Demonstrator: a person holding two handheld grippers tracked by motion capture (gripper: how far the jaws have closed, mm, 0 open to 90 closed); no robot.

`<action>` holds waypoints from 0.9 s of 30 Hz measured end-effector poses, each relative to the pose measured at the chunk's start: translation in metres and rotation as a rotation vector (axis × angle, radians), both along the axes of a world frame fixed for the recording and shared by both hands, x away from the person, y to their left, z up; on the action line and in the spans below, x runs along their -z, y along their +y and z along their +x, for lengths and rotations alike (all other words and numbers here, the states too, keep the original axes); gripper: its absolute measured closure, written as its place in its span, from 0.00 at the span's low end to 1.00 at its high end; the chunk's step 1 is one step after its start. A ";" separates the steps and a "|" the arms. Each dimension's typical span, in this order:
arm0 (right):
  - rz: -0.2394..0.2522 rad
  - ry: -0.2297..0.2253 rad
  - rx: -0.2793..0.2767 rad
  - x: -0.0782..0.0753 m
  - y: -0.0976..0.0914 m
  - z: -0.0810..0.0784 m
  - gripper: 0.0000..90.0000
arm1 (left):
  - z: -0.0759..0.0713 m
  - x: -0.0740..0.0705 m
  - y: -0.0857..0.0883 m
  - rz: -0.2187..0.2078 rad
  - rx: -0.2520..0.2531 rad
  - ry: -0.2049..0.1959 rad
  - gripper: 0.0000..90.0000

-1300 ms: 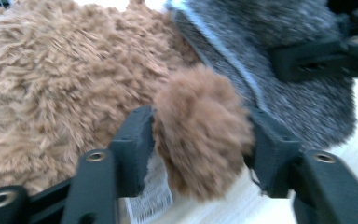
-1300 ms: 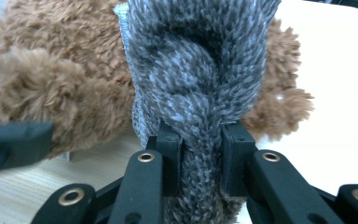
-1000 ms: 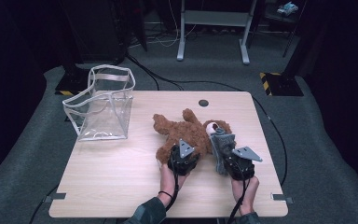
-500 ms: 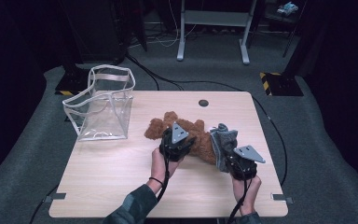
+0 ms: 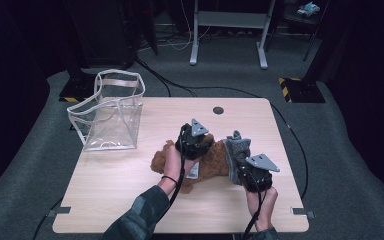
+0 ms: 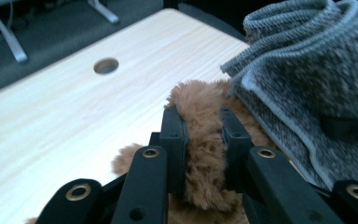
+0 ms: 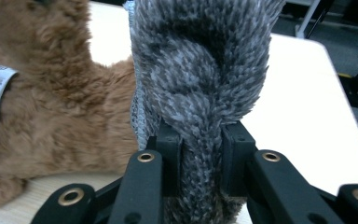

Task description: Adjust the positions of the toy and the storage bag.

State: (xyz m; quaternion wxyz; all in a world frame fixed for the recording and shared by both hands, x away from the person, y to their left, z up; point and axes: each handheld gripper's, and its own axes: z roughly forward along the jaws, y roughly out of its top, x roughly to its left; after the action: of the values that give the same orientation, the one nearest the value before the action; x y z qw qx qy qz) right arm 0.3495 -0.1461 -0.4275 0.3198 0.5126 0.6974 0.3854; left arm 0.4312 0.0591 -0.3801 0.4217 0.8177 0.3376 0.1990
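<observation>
While one wooden table (image 5: 130,200) bears everything, one clear bag (image 5: 111,117) stands at ten o'clock. One brown plush bear (image 5: 211,167) lies at centre, wearing one grey knit garment (image 5: 236,152) at three o'clock. Left gripper (image 6: 203,133) clamps bear fur; right gripper (image 7: 200,140) clamps the knit.

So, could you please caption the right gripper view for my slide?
Right tongs shut on a grey knitted garment beside the brown plush toy.
</observation>
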 end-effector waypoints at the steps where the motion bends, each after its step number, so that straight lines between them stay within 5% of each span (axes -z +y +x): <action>1: -0.002 0.003 -0.009 0.001 0.001 0.003 0.81 | 0.001 0.000 -0.001 -0.003 -0.005 0.002 0.82; 8: 0.014 0.002 -0.076 -0.002 0.016 0.016 0.81 | 0.002 0.000 0.001 0.055 -0.051 -0.005 0.61; 20: -0.041 0.065 -0.040 0.015 0.035 0.035 0.82 | -0.041 0.001 0.049 0.056 -0.063 -0.028 0.41; 27: -0.034 0.067 -0.027 0.015 0.036 0.036 0.82 | -0.085 0.019 0.081 0.026 -0.081 -0.034 0.28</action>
State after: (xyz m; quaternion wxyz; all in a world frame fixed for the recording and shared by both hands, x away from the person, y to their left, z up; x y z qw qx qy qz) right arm 0.3855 -0.1105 -0.4427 0.2995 0.5104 0.7210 0.3604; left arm 0.3460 0.1403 -0.3994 0.4082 0.8054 0.3604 0.2342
